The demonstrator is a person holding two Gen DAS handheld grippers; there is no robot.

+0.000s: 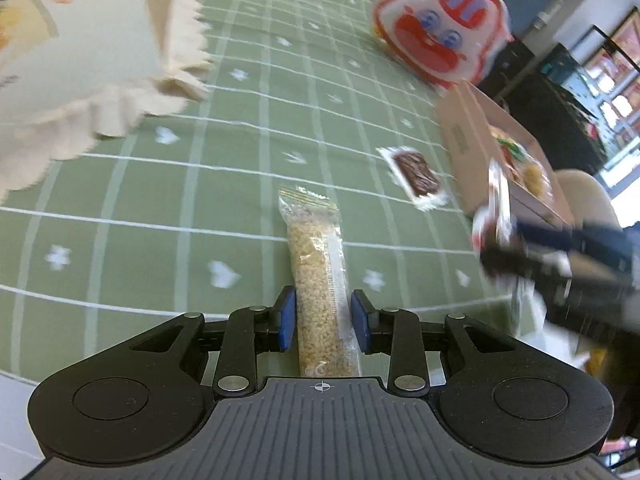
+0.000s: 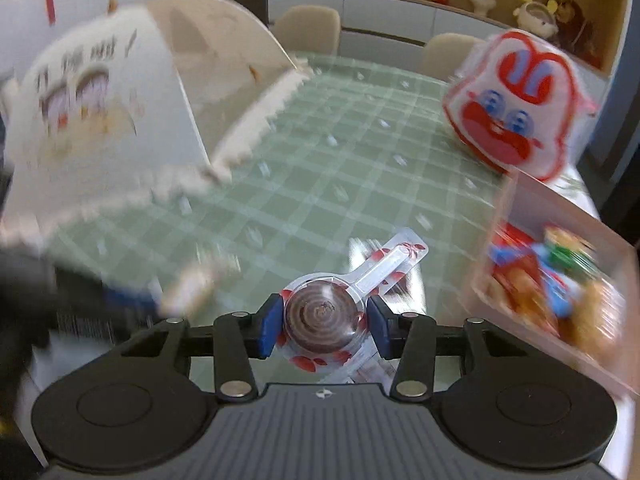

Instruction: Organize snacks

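Note:
My left gripper is shut on a clear-wrapped puffed-grain bar that points forward over the green checked tablecloth. My right gripper is shut on a wrapped chocolate swirl lollipop, its stick pointing forward to the right. The right gripper and lollipop also show blurred in the left wrist view, at the right. A cardboard box with several colourful snacks stands right of the right gripper; it also shows in the left wrist view. A wrapped brown biscuit lies on the cloth beside the box.
A red and white cartoon-face bag stands at the far right of the table, also in the left wrist view. A white fringed food cover stands at the left, also in the left wrist view. Chairs stand behind the table.

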